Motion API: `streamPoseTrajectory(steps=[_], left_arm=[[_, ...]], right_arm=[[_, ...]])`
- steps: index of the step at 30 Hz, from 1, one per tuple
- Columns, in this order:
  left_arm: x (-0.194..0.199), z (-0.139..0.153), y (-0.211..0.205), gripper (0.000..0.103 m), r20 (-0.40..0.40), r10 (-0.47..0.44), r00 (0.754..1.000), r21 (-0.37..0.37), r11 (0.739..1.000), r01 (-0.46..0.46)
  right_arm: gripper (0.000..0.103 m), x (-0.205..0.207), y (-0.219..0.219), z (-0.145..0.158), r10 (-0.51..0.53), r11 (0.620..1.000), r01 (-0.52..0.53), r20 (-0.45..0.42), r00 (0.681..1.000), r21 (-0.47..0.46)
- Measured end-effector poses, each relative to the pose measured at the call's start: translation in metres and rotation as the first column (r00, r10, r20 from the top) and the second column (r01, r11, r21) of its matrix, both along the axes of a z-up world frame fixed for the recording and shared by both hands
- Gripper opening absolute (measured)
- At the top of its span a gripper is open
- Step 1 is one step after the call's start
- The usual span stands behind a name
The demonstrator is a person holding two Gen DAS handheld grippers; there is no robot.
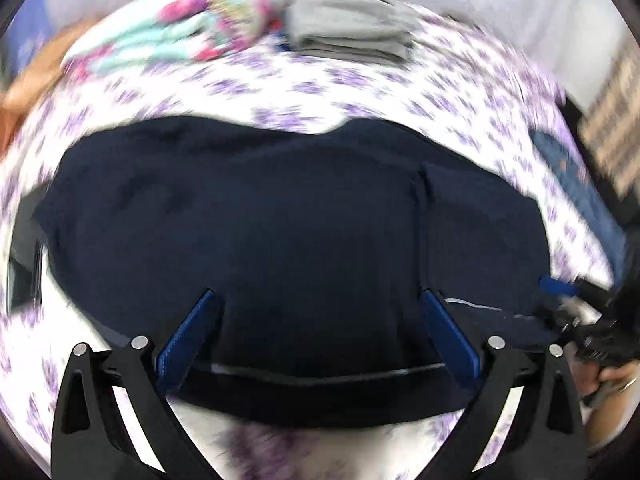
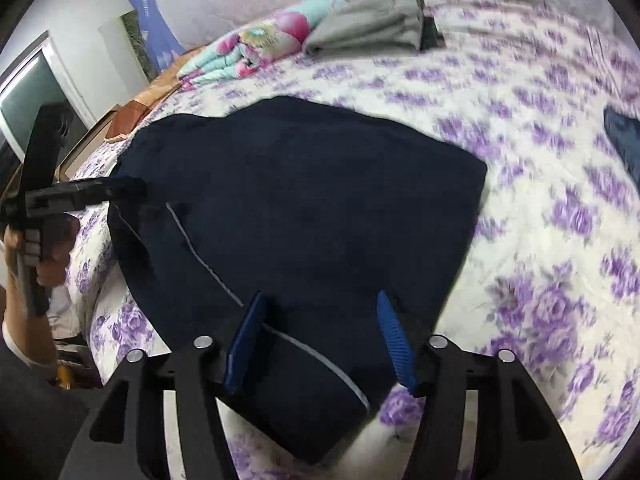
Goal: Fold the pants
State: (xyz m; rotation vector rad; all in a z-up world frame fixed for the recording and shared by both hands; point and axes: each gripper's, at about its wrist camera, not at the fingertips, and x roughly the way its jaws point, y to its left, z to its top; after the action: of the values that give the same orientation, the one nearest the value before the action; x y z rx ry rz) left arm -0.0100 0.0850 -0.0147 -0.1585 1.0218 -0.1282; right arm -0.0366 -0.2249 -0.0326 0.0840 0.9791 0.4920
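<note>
The navy pants (image 2: 304,208) lay folded on the flowered bedspread (image 2: 560,184), spread across the middle of both views, a pale side stripe running toward six o'clock in the right wrist view. The right gripper (image 2: 320,336) hung over the near edge of the cloth, jaws well apart and pressing on nothing. The left gripper (image 1: 316,332) stood wide too, its blue fingers (image 1: 188,332) straddling the waistband without pinching (that view was blurred). At twelve o'clock sat a folded grey garment (image 1: 348,28), beside it at eleven a bright floral bundle (image 1: 180,32). Something denim-blue (image 1: 576,184) lay at three o'clock.
</note>
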Motion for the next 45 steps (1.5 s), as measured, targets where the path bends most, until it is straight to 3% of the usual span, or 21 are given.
streamPoseTrajectory(steps=[3, 5, 9, 12, 17, 22, 28, 30, 32, 35, 40, 42, 45], left_arm=[[-0.009, 0.01, 0.047, 0.098, 0.005, 0.136, 0.991, -0.062, 0.989, -0.135], [-0.016, 0.017, 0.071, 0.098, 0.017, 0.22, 0.975, -0.05, 0.974, -0.219], [-0.031, 0.029, 0.103, 0.098, 0.087, 0.297, 0.951, -0.063, 0.954, -0.293], [-0.02, 0.018, 0.119, 0.098, 0.029, 0.363, 0.931, -0.029, 0.932, -0.362], [-0.003, -0.006, 0.129, 0.098, -0.064, 0.369, 0.927, -0.076, 0.925, -0.373], [0.015, -0.029, 0.148, 0.097, -0.143, 0.386, 0.912, -0.2, 0.891, -0.408], [0.048, -0.04, 0.154, 0.095, -0.142, 0.365, 0.92, -0.215, 0.896, -0.389], [0.053, -0.039, 0.155, 0.088, -0.126, 0.388, 0.913, -0.2, 0.891, -0.407], [0.049, -0.031, 0.151, 0.061, -0.093, 0.416, 0.905, -0.171, 0.889, -0.426], [0.036, -0.003, 0.14, 0.028, -0.005, 0.397, 0.918, -0.114, 0.912, -0.395], [0.017, 0.059, 0.09, 0.024, 0.156, 0.273, 0.949, -0.007, 0.961, -0.275], [0.005, 0.087, 0.052, 0.024, 0.242, 0.156, 0.958, 0.022, 0.986, -0.166], [-0.006, 0.107, -0.004, 0.023, 0.286, -0.024, 0.958, 0.023, 1.0, 0.018]], right_arm=[[0.065, 0.009, -0.016, 0.011, -0.024, 0.996, 0.024, 0.0, 1.0, 0.084], [0.068, 0.011, -0.026, 0.023, -0.064, 0.989, 0.06, 0.026, 0.998, 0.133], [0.081, 0.021, -0.045, 0.045, -0.235, 0.961, 0.211, 0.121, 0.965, 0.181], [0.082, 0.026, -0.053, 0.045, -0.303, 0.939, 0.274, 0.122, 0.945, 0.209], [0.082, 0.027, -0.046, 0.038, -0.278, 0.951, 0.257, 0.113, 0.954, 0.172], [0.085, 0.026, -0.042, 0.034, -0.262, 0.955, 0.241, 0.113, 0.958, 0.171], [0.085, 0.031, -0.039, 0.029, -0.258, 0.952, 0.235, 0.098, 0.961, 0.195], [0.085, 0.032, -0.036, 0.027, -0.257, 0.952, 0.235, 0.093, 0.962, 0.196], [0.085, 0.032, -0.035, 0.026, -0.255, 0.952, 0.233, 0.09, 0.963, 0.198], [0.085, 0.029, -0.033, 0.027, -0.247, 0.953, 0.223, 0.1, 0.964, 0.207], [0.085, 0.024, -0.037, 0.029, -0.248, 0.947, 0.215, 0.115, 0.962, 0.238], [0.085, 0.019, -0.04, 0.029, -0.255, 0.944, 0.22, 0.121, 0.959, 0.245], [0.085, 0.012, -0.05, 0.029, -0.276, 0.937, 0.239, 0.122, 0.954, 0.253]])
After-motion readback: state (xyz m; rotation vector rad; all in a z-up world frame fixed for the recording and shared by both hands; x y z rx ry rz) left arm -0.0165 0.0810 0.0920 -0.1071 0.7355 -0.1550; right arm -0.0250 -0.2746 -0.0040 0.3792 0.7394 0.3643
